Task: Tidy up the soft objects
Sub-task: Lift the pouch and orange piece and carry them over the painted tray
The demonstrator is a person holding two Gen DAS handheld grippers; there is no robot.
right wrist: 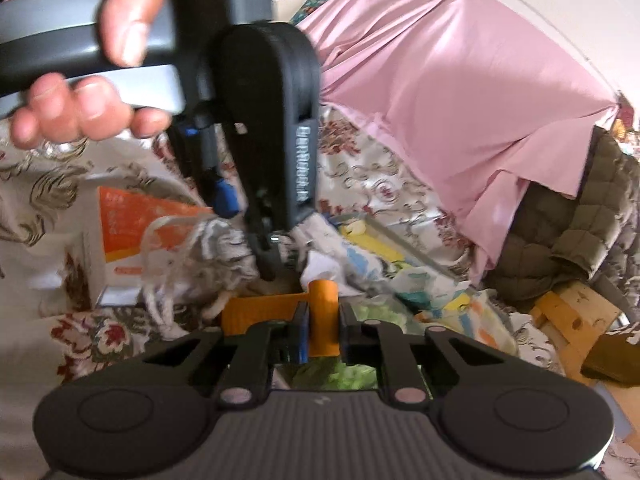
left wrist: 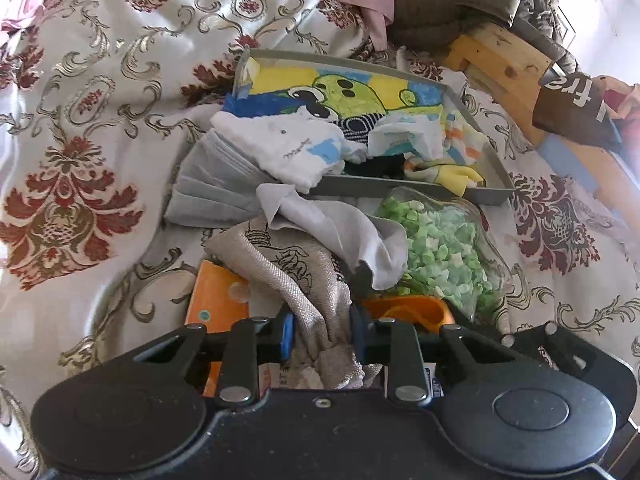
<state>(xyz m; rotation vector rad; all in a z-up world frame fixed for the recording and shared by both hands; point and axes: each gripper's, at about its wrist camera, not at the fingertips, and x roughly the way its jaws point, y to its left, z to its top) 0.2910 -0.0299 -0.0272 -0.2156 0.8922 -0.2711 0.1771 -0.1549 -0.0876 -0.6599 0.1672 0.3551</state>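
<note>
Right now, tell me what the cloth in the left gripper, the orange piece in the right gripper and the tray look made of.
Beige cloth: coarse woven fabric, matte, with visible diagonal weave and a printed drawing. Orange piece: probably rigid plastic, smooth and matte, with straight edges. Tray: grey, thin flat walls; painted metal or plastic, cannot tell.

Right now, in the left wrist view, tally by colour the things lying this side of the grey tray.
Orange: 2, box and plastic piece
Grey: 2, folded cloth and crumpled cloth
Beige: 1, woven cloth
Green: 1, bag of bits
Total: 6
</note>
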